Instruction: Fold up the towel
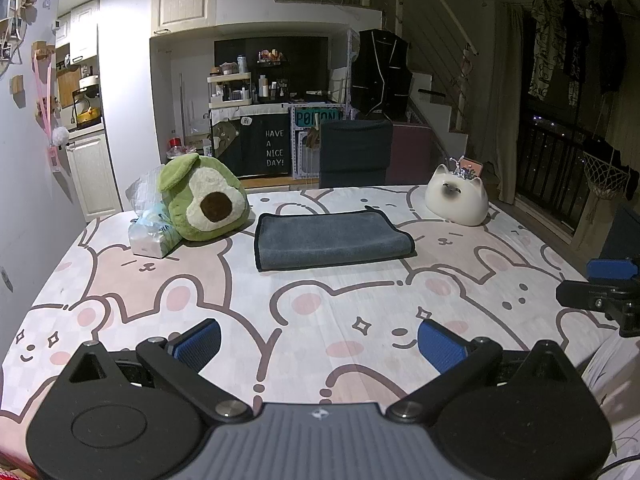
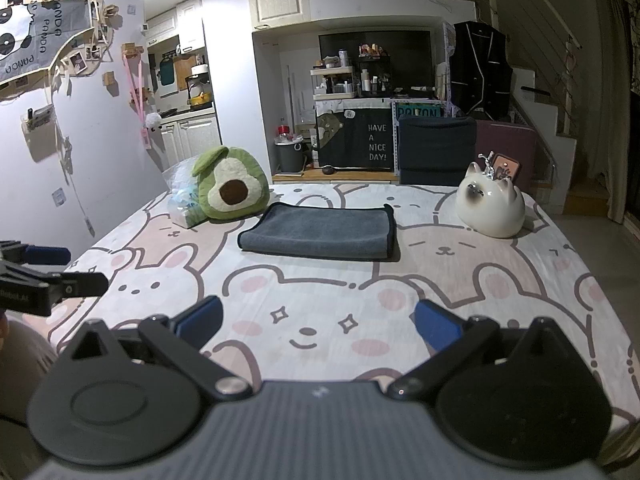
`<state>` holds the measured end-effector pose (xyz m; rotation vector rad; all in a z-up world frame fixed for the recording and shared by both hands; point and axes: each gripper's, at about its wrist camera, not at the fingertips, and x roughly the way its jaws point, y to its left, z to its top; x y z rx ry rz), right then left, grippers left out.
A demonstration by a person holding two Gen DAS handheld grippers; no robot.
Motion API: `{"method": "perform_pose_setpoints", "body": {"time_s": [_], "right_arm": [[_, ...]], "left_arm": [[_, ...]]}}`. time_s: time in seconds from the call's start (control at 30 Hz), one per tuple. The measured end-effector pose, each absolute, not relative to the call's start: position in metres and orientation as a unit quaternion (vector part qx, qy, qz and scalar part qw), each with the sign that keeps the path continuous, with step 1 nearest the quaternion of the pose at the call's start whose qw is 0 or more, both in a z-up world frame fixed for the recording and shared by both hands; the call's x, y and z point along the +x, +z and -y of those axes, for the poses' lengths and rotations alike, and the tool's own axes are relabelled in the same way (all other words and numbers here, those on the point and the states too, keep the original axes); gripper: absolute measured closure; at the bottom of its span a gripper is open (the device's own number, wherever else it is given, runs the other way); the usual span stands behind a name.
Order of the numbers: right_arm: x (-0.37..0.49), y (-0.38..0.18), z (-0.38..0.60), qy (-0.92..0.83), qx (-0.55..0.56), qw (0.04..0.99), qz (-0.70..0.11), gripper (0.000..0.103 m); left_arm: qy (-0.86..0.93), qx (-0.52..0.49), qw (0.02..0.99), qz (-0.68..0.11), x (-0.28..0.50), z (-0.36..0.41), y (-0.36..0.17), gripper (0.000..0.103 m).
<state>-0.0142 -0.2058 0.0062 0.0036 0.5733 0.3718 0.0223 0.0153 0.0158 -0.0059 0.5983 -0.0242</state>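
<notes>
A grey towel [image 1: 332, 239] lies folded flat in the middle of the table, on a bunny-print cloth [image 1: 320, 304]; it also shows in the right wrist view [image 2: 320, 231]. My left gripper [image 1: 319, 342] is open and empty, held low over the near part of the table, well short of the towel. My right gripper [image 2: 318, 324] is open and empty too, also near the front edge. The right gripper shows at the right edge of the left wrist view [image 1: 608, 292]. The left gripper shows at the left edge of the right wrist view [image 2: 44, 280].
A green avocado plush [image 1: 204, 196] and a plastic tissue pack [image 1: 150, 232] sit left of the towel. A white cat-shaped ceramic [image 1: 458, 198] stands to its right. A dark chair [image 1: 354, 152] is behind the table's far edge.
</notes>
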Motion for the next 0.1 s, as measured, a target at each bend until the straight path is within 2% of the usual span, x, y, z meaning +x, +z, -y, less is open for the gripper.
{"method": "perform_pose_setpoints", "body": {"time_s": [0.1], "right_arm": [[-0.0144,0.0061,0.2054,0.182,0.002,0.942,-0.281,0.0]], "left_arm": [[-0.01,-0.002,0.956,-0.295,0.0224,-0.0152,0.0157,0.0]]}}
